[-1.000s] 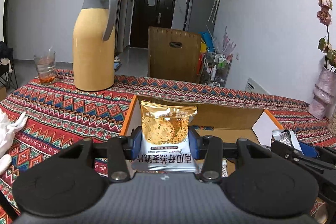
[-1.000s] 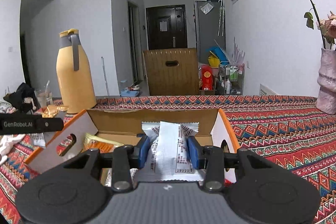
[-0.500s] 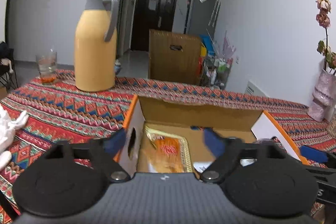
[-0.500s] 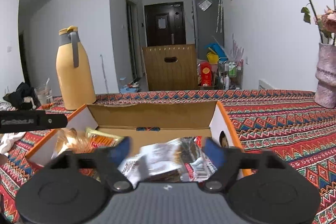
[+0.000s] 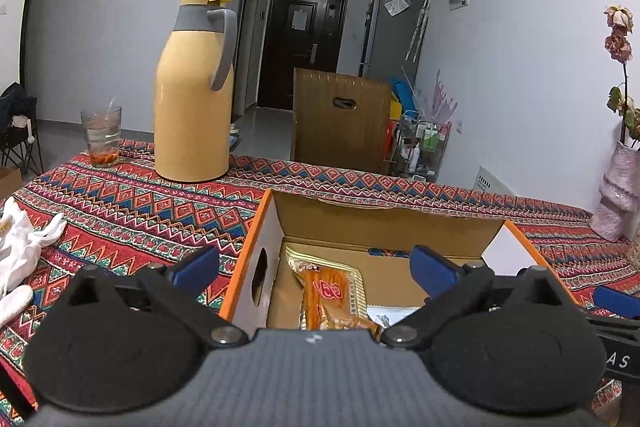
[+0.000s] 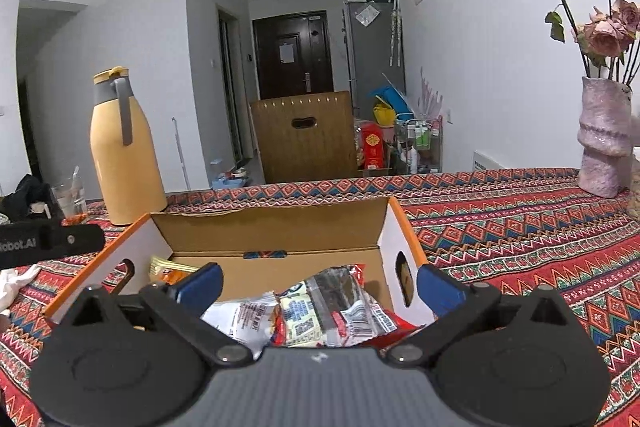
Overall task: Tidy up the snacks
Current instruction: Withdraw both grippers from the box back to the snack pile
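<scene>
We have both tools over the open orange-edged cardboard box (image 5: 256, 227), jaws still spreading. Our left gripper (image 5: 316, 265) grips nothing; the gold-and-orange snack packet (image 5: 332, 291) lies below inside. Our right gripper (image 6: 318, 283) holds nothing either, silver-and-red snack packets (image 6: 320, 307) heaped near the box's right wall.

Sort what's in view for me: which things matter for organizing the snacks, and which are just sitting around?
Job:
cardboard box
orange snack packet in the box
red and silver snack packets in the box

Just lying about:
yellow thermos
drinking glass
white cloth
vase of dried roses
</scene>
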Available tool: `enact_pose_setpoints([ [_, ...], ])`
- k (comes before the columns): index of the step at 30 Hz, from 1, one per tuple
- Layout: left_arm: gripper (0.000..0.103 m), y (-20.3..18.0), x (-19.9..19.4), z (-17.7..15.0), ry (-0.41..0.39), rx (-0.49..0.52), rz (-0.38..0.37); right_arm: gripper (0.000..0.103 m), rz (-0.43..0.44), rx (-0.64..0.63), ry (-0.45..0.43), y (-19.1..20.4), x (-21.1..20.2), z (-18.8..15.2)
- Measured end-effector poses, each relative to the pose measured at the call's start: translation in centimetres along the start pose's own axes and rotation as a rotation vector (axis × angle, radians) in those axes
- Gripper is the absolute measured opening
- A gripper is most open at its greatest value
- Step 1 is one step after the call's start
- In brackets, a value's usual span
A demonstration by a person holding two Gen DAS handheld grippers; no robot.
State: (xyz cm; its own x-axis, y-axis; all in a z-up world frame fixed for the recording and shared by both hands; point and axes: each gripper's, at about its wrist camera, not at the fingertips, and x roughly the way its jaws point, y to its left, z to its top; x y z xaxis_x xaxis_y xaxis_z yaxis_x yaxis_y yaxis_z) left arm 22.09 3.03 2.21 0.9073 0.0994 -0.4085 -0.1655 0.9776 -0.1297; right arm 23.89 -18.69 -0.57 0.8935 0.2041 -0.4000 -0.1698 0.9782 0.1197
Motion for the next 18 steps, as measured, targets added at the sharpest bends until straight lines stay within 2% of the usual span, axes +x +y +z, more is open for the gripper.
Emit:
enact_pose_setpoints([
  [8,0.103,-0.2,-0.5,0.1,-0.013,-0.001,0.009,0.103,-0.003,0.004,-0.016,-0.1,-0.7,0.3],
  [18,0.103,-0.2,-3.4,1.1,-0.049,0.011,0.024,0.103,0.004,-0.007,-0.065,0.1,-4.2,1.7],
])
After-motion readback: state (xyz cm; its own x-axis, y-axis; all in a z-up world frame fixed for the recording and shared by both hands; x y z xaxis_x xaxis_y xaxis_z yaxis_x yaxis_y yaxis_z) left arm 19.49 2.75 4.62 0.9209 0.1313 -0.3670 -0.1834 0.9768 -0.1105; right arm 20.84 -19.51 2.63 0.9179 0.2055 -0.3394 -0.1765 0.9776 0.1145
